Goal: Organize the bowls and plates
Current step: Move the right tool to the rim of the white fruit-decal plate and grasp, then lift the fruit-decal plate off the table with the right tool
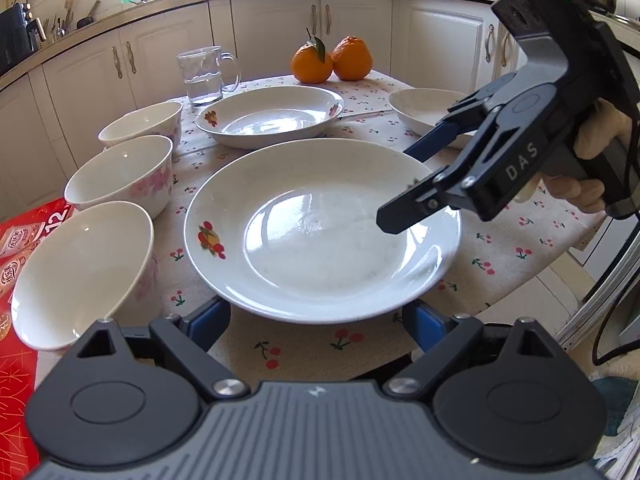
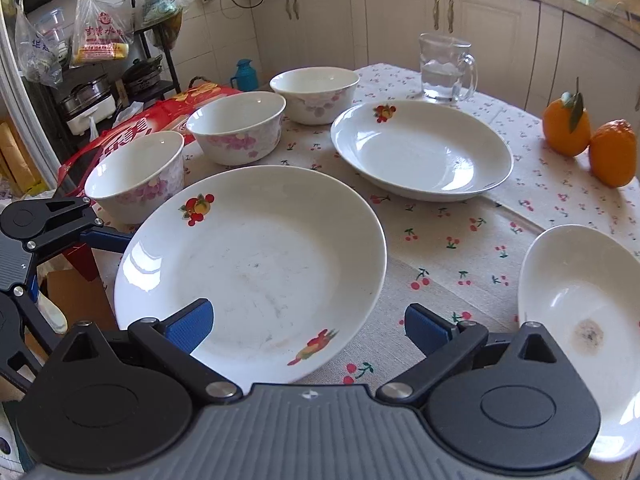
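Left wrist view: right tongs (image 1: 400, 184) tilted over plate (image 1: 320, 272), seemingly apart, empty.

plates (image 1: 320, 232): glazed white ceramic, shining glossily; fruit decals showing at the rims
bowls (image 1: 120, 176): glossy ceramic, carrying pink flower prints
cloth (image 2: 460, 264): matt woven fabric, showing a cherry print
mug (image 1: 206, 76): clear smooth glass
oranges (image 1: 332, 60): dimpled, slightly shiny peel
grippers (image 2: 308, 330): matt black bodies looking like plastic, carrying blue ribbed pads (image 2: 188, 326) and shiny metal screws
box (image 1: 20, 248): glossy red printed card
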`<action>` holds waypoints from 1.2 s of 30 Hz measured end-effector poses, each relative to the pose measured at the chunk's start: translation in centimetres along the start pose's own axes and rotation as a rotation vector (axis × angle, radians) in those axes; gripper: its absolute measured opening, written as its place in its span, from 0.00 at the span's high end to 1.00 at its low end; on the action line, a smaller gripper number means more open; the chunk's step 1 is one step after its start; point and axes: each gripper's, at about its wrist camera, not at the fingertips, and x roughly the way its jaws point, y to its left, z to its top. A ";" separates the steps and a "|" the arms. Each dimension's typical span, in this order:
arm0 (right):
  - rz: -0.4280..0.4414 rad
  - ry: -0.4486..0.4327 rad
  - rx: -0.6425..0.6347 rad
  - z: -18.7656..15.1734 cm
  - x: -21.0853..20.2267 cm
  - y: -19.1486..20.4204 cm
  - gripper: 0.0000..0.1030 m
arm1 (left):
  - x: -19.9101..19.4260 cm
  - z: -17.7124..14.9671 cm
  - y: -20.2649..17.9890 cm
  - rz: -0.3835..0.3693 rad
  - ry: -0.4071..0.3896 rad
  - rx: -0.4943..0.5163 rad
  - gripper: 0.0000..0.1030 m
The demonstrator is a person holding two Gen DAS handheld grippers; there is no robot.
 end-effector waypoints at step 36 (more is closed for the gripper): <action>0.239 0.204 -0.105 7.4 6.3 -3.2 0.20 | 0.7 0.3 0.3 -0.031 0.010 -0.012 0.12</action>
